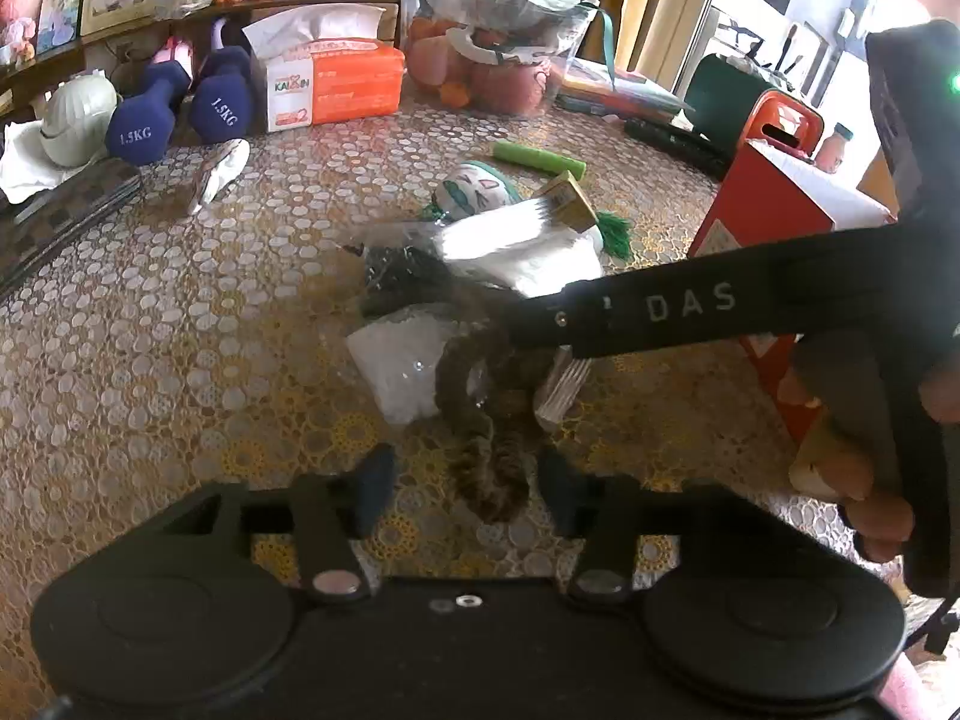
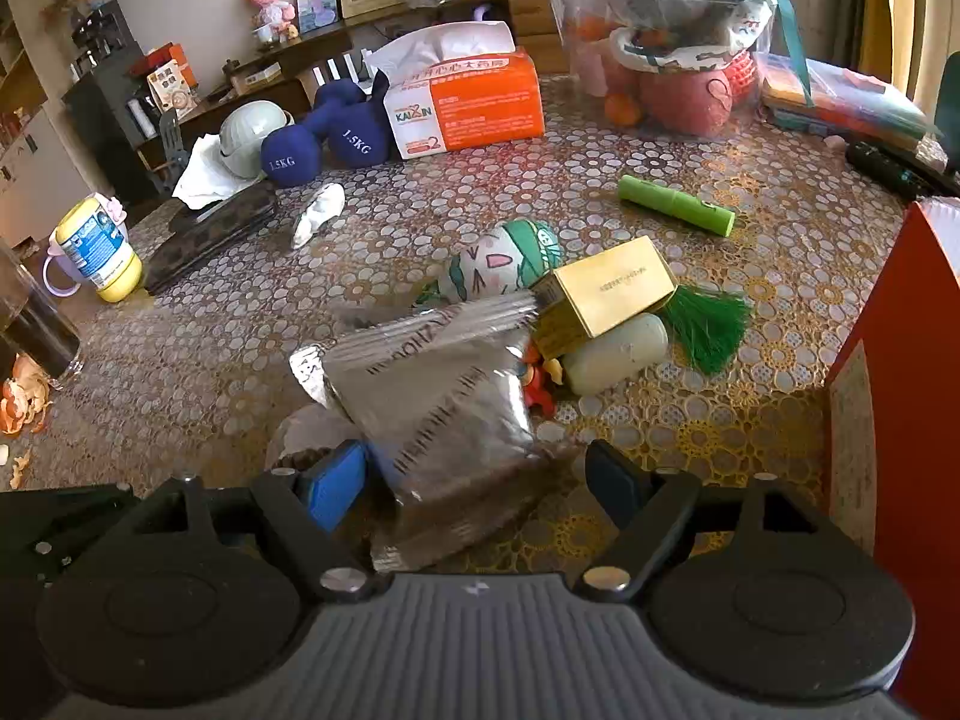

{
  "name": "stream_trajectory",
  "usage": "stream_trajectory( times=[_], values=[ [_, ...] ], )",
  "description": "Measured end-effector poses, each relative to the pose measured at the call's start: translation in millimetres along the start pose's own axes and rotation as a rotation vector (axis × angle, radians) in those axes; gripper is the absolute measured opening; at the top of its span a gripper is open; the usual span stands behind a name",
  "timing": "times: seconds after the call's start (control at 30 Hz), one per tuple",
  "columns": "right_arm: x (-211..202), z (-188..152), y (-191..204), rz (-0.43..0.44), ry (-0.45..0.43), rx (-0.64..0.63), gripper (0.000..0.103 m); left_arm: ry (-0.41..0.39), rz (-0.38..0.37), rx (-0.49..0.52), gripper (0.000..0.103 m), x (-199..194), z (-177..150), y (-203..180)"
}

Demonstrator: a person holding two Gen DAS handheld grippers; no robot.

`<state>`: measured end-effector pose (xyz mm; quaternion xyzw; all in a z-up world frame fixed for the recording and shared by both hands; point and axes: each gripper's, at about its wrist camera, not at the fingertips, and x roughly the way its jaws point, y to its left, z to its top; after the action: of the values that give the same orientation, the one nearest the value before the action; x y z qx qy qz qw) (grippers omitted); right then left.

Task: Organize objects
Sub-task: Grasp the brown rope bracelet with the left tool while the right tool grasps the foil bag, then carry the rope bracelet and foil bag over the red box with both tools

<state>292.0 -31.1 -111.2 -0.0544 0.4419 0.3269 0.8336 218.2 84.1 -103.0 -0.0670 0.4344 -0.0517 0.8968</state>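
Note:
A pile of small items lies mid-table. In the right wrist view a silver foil pouch (image 2: 438, 396) lies between my right gripper's (image 2: 474, 480) open fingers, not clamped. Behind it are a gold box (image 2: 612, 288), a pale green capsule (image 2: 618, 351), a green tassel (image 2: 708, 324), a round plush toy (image 2: 498, 264) and a green tube (image 2: 678, 204). In the left wrist view my left gripper (image 1: 465, 483) is open over a brown furry strip (image 1: 480, 420), beside a clear bag of white stuff (image 1: 402, 366). The right gripper's black arm (image 1: 690, 309) crosses over the pile.
A red carton (image 2: 888, 396) stands at the right edge. At the back are an orange tissue pack (image 2: 468, 102), two blue dumbbells (image 2: 324, 144), a pink pot in plastic wrap (image 2: 684, 90), a dark flat case (image 2: 210, 234), a yellow cup (image 2: 96, 252) and orange peel (image 2: 24, 402).

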Motion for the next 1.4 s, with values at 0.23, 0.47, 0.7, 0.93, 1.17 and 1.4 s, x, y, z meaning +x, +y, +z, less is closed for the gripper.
stream_trajectory(
  times=[0.23,0.47,0.7,0.93,1.17,1.4],
  values=[
    [2,1,-1,0.01,-0.004,0.022,0.071,0.014,0.008,0.02,0.021,1,-2,-2],
    [-5,-3,-5,0.012,-0.014,0.063,0.053,-0.003,-0.014,0.01,0.007,-5,-1,-4],
    [-30,-7,-6,0.025,-0.049,0.091,0.044,-0.036,-0.048,0.03,0.007,-27,1,-9],
    [-79,-12,-3,0.056,-0.102,0.098,0.044,-0.064,-0.083,0.042,0.006,-61,4,-18],
    [-141,-17,0,0.027,-0.12,0.054,0.044,-0.049,-0.155,0.062,0.006,-94,17,-41],
    [-200,-28,-19,-0.019,-0.134,0.064,0.044,-0.072,-0.214,0.13,0.006,-127,32,-81]
  ],
)
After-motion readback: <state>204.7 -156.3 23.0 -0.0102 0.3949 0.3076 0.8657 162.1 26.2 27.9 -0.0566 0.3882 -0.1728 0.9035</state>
